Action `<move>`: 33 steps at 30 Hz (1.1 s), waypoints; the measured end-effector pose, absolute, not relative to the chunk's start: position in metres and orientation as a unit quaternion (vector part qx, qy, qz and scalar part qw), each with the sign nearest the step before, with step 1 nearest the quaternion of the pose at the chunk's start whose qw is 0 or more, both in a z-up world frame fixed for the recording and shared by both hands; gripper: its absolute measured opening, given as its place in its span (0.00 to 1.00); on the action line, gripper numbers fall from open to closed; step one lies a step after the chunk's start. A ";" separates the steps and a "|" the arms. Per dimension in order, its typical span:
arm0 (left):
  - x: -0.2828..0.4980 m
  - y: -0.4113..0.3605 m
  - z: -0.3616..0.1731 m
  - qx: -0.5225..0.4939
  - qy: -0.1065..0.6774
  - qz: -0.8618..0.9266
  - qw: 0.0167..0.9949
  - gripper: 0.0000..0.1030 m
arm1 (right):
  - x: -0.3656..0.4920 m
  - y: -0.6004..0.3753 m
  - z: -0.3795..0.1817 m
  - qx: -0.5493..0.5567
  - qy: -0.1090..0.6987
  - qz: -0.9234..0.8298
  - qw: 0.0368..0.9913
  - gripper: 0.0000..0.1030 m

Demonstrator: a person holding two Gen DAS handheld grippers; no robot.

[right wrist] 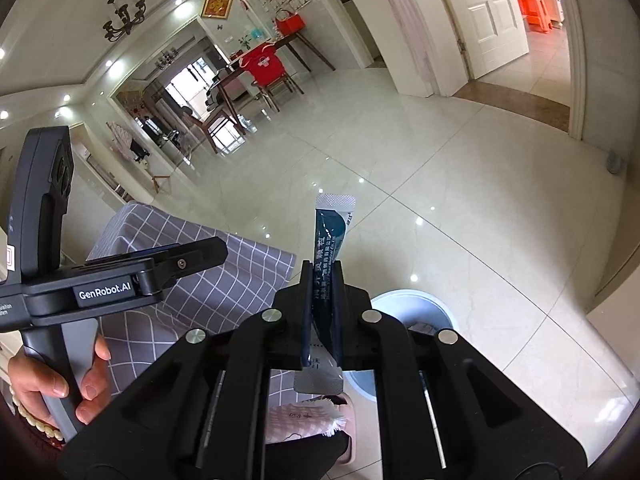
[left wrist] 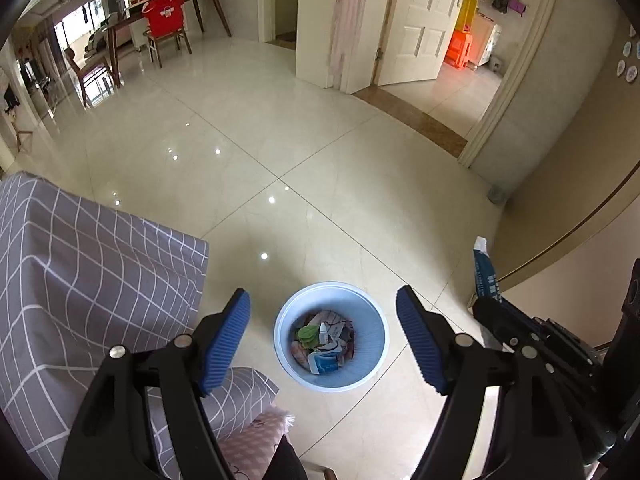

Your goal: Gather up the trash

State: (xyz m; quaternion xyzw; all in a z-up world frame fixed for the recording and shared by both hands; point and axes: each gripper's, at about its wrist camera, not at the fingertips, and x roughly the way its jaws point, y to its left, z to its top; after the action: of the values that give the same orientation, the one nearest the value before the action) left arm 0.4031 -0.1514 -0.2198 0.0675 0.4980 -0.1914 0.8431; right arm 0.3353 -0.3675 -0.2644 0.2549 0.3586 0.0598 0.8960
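A light blue trash bin (left wrist: 331, 336) stands on the tiled floor and holds several wrappers and packets. My left gripper (left wrist: 323, 312) is open and empty, high above the bin, with a blue pad on each side of it. My right gripper (right wrist: 322, 276) is shut on a dark blue and silver sachet (right wrist: 333, 224), which sticks up between the fingers. The bin's rim (right wrist: 416, 300) shows just behind and to the right of the right gripper. In the left wrist view the right gripper (left wrist: 486, 308) and the sachet (left wrist: 485, 272) are at the right edge.
A table under a grey checked cloth (left wrist: 80, 280) stands left of the bin. A pink slipper (right wrist: 308, 416) is below. A beige wall (left wrist: 560, 220) and an open white door (left wrist: 420, 20) lie to the right. A dining table with a red-covered chair (left wrist: 164, 20) stands far back.
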 end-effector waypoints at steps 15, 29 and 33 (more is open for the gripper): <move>0.412 -0.111 -0.199 0.050 0.478 -0.153 0.863 0.75 | 0.364 -0.335 -0.260 0.237 0.362 0.073 0.899 0.11; 0.378 -0.036 -0.156 0.040 0.430 -0.072 0.899 0.77 | 0.342 -0.296 -0.233 0.213 0.352 0.066 0.909 0.64; 0.347 -0.011 -0.130 0.043 0.401 -0.041 0.914 0.77 | 0.315 -0.278 -0.202 0.201 0.331 0.081 0.919 0.68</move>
State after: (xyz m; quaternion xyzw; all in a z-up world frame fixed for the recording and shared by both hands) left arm 0.3467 -0.0108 -0.1302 0.0430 0.4005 -0.0412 0.9144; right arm 0.3153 -0.2783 -0.2023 0.2006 0.3308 0.0807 0.9186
